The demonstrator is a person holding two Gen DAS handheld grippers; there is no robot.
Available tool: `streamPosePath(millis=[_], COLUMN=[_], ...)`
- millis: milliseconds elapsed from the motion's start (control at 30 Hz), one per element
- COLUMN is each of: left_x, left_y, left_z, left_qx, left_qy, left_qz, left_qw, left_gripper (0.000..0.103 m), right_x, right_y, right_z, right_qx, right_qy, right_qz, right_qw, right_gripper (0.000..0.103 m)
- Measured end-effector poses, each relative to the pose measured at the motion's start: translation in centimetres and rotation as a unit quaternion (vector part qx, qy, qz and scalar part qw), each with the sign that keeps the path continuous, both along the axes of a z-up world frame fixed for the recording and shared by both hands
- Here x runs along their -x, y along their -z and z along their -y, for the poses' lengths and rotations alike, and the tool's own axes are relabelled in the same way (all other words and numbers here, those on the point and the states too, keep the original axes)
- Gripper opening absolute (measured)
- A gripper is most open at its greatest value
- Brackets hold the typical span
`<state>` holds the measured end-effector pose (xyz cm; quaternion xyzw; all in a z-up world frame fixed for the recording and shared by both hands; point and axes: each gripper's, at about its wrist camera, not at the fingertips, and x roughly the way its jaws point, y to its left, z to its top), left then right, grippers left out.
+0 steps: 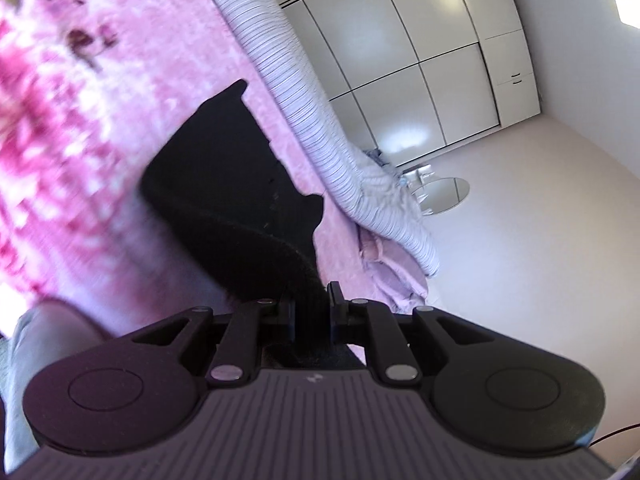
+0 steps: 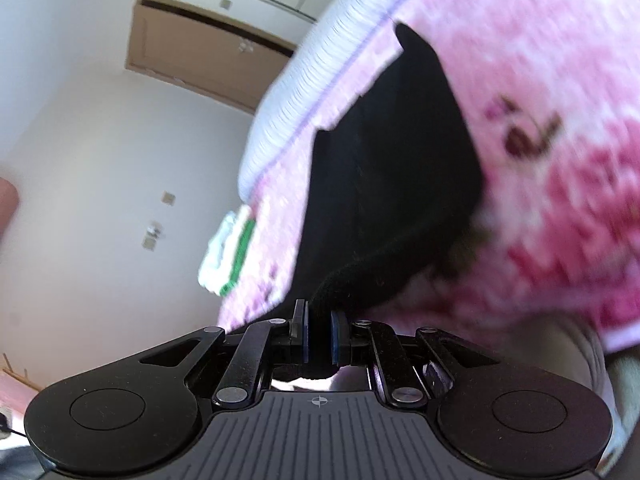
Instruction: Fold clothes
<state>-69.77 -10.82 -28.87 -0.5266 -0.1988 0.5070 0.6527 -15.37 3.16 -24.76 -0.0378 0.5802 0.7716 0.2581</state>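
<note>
A pink floral bedspread (image 1: 80, 128) is covering the bed; beyond its striped edge, glossy white wardrobe doors (image 1: 400, 60) are reflecting light (softly), and a brown door (image 2: 192, 48) is showing in the white wall.

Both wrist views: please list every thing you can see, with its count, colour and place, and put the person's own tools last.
black garment: one, black, lying on the pink blanket, its near edge lifted into both tools
blanket: one, pink with darker flower print, spread over the bed
striped bedding: one roll, white with thin dark stripes, along the blanket's far edge
wardrobe: one, glossy white doors, far wall in the left wrist view
round mirror: one, on the floor by the bed's corner
door: one, brown, far wall in the right wrist view
white and green item: one, at the blanket's edge, too blurred to name
left tool: black, shut on the black garment
right tool: black with blue pads, shut on the black garment
</note>
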Motion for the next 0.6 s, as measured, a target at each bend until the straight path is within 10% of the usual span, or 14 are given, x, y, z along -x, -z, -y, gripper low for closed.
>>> streamPosePath(millis=[267, 400, 533, 600], left_x=[2.6, 4.1, 5.4, 6.4], left_y=[-2.5, -1.9, -1.7, -0.6], left_z=[-13.9, -23.6, -26.1, -25.1], left_qx=[-0.013, 0.066, 0.082, 0.088], left_qy=[0.030, 0.023, -0.003, -0.009], left_qz=[-0.031, -0.057, -0.124, -0.134], left_qw=[0.9990, 0.9959, 0.9889, 0.9871], left_gripper=[0.013, 0.032, 0.054, 0.055], right_x=[3.6, 7.0, 8.7, 8.8], right_y=[-3.5, -2.1, 0.6, 2.0], right_z=[-10.4, -19.3, -23.2, -22.8], right_qx=[-0.056, -0.035, -0.024, -0.043], right_qy=[0.031, 0.066, 0.120, 0.115], right_qz=[0.032, 0.074, 0.158, 0.183], right_qw=[0.997, 0.994, 0.980, 0.975], right_gripper=[0.009, 0.011, 0.053, 0.057])
